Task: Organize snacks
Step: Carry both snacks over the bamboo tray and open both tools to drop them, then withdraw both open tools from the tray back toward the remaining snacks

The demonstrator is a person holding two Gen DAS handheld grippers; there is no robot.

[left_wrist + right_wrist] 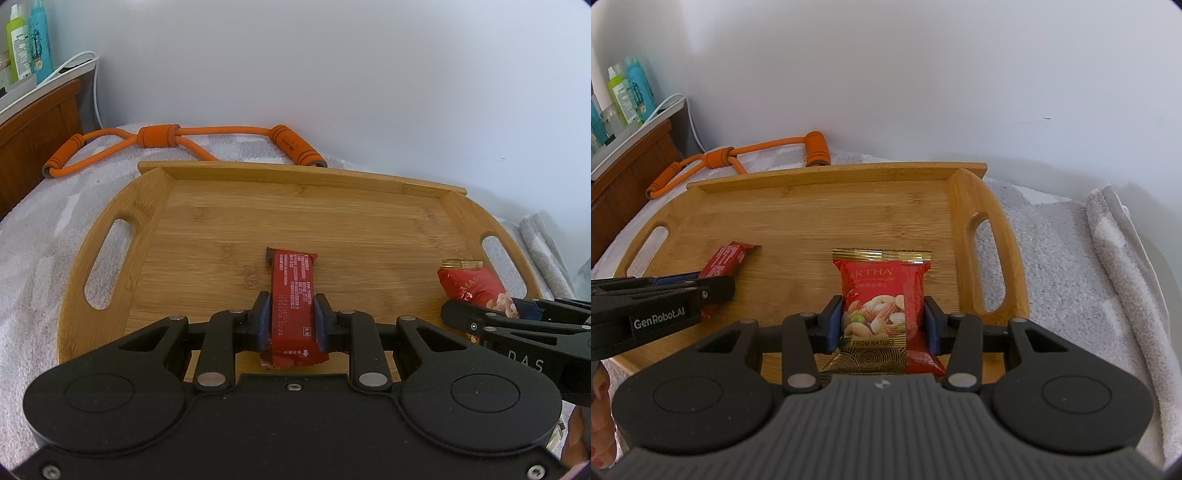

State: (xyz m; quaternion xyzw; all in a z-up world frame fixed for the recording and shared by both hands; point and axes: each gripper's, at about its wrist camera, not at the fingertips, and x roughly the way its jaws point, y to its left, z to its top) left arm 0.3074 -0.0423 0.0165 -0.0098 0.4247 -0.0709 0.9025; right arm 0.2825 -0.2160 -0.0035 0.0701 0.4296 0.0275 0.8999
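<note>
Towel-covered surface (1052, 258), grey-white, under everything; folded edge off to the right gripper's right side.

Wooden tray (221, 221), bamboo, two cut-out handles, lying ahead of and beneath both grippers; an orange exercise band (177, 134) beyond its far rim, against the wall.

Left gripper (291, 317): pads pressed on both sides of a red snack bar (291, 291); bar points straight ahead along the fingers, far end over the tray floor; whether it rests on the wood or is lifted, I cannot tell.

Right gripper (882, 321): clamped on a red nut packet (879, 295), gold seal at the far end, just beside the tray's right handle.

Risks, as I judge them: glossy wrappers may slip from the pads on release or tilt; hard squeezing could crush the contents; the grippers sit near each other, so one could knock the other.
</note>
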